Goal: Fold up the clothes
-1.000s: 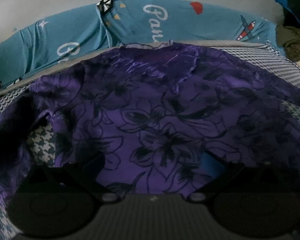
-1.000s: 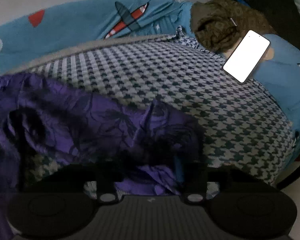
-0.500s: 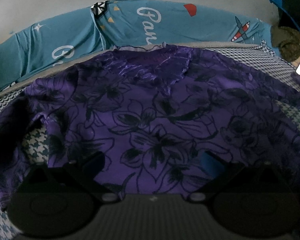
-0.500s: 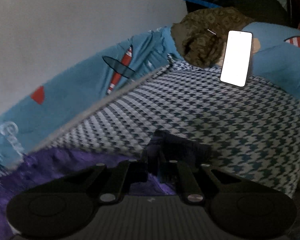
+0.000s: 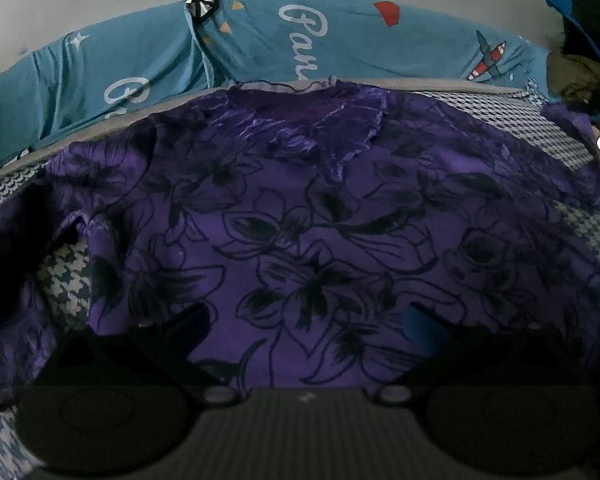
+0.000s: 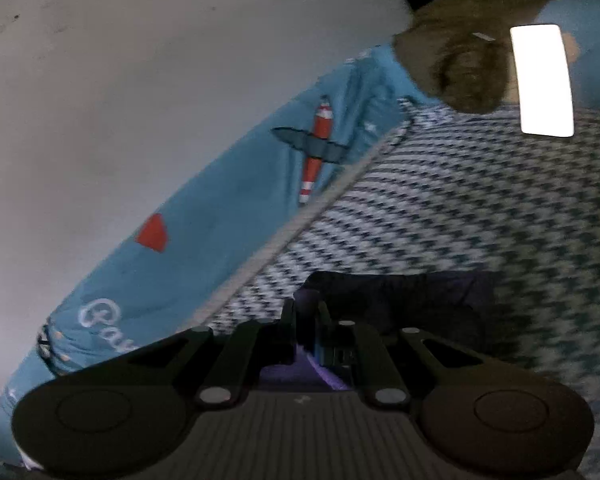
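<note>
purple black-flowered garment [image 5: 300,220] on houndstooth cover [image 6: 480,208]; teal, perhaps plane-printed, sheet [image 5: 252,44].

Purple floral garment [image 5: 300,216] spread flat, one corner lifted

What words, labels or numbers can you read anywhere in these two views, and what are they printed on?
"Pan": white cursive script on the teal printed bedsheet behind the purple floral garment; its last letters are hidden by the garment's collar.
"G" plus one or two more cursive letters: on the same sheet further left, partly covered and not legible.
"Pa": the same script in the right wrist view, cut off by the right gripper.
The glowing white phone screen: blank glare, nothing readable.
</note>
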